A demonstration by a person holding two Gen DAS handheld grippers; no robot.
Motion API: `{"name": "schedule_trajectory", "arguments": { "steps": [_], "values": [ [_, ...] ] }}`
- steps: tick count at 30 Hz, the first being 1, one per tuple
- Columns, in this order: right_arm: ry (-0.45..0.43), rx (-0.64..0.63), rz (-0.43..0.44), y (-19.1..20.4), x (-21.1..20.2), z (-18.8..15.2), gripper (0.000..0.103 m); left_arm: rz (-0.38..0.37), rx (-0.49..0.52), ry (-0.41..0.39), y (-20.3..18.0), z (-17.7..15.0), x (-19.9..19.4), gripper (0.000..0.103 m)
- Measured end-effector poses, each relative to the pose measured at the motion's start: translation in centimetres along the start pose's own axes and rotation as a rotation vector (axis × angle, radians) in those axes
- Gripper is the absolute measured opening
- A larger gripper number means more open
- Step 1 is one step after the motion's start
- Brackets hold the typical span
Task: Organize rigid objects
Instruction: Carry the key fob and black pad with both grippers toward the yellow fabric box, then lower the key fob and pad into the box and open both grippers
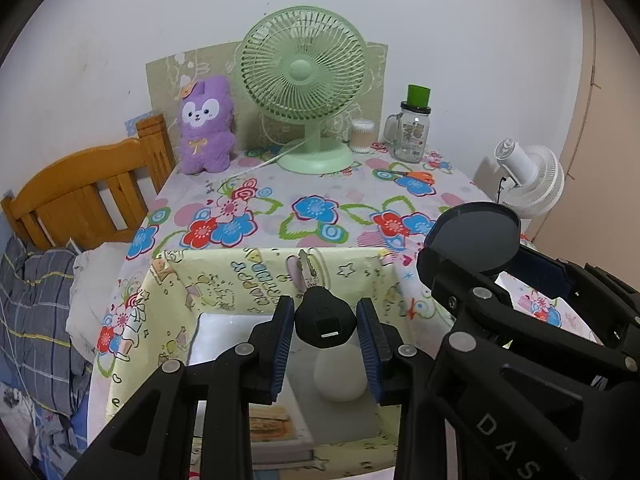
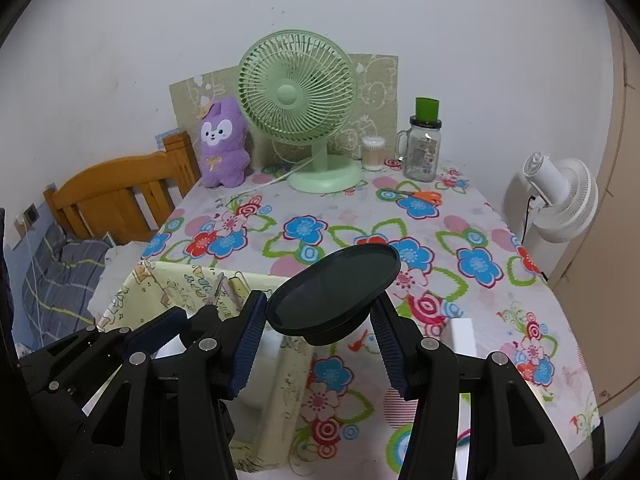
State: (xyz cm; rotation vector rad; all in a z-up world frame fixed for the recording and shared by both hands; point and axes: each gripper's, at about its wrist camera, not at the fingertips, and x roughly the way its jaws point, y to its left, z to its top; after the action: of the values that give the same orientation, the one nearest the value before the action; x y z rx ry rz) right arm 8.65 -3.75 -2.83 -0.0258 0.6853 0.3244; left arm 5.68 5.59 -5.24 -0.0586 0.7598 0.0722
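left gripper (image 1: 325,334) is clamping a black key fob (image 1: 325,320) between its blue ribbed pads, jaws drawn in as far as the fob allows; a silver key (image 1: 307,266) and a pale charm are sticking up from the fob's far end. the fob is sitting squarely between the fingertips, hanging over the open mouth of a yellow cartoon-print box (image 1: 224,280). inside the box a white rounded object (image 1: 340,376) and a flat booklet-like item are lying on the floor.

right gripper (image 2: 320,326) is holding a round black lid (image 2: 334,286) by its lower rim, jaws partly spread, the disc tilting upward past the fingertips. it is hovering over the box's right wall, just beside the left gripper.

the box is standing at the near left corner of the flowered tablecloth (image 2: 480,260). the cloth's middle is lying open; a green fan (image 1: 302,80), purple plush (image 1: 206,126), glass jar (image 1: 412,132) and orange scissors (image 1: 416,176) are lining the far edge.
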Motion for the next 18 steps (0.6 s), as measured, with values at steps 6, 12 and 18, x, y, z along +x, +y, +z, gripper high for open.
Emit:
{"name": "schedule_trajectory", "arguments": {
  "steps": [6, 12, 18],
  "values": [
    [0.017, -0.011, 0.009, 1.2, 1.0, 0.1, 0.057, 0.007, -0.004, 0.021, 1.2, 0.1, 0.7, 0.032],
    [0.035, -0.029, 0.016, 2.5, 2.1, 0.1, 0.057, 0.011, -0.017, 0.055, 2.7, -0.1, 1.8, 0.032],
    [0.059, -0.049, 0.025, 3.7, 3.3, -0.1, 0.057, 0.03, -0.029, 0.089, 4.2, -0.6, 2.9, 0.032]
  ]
}}
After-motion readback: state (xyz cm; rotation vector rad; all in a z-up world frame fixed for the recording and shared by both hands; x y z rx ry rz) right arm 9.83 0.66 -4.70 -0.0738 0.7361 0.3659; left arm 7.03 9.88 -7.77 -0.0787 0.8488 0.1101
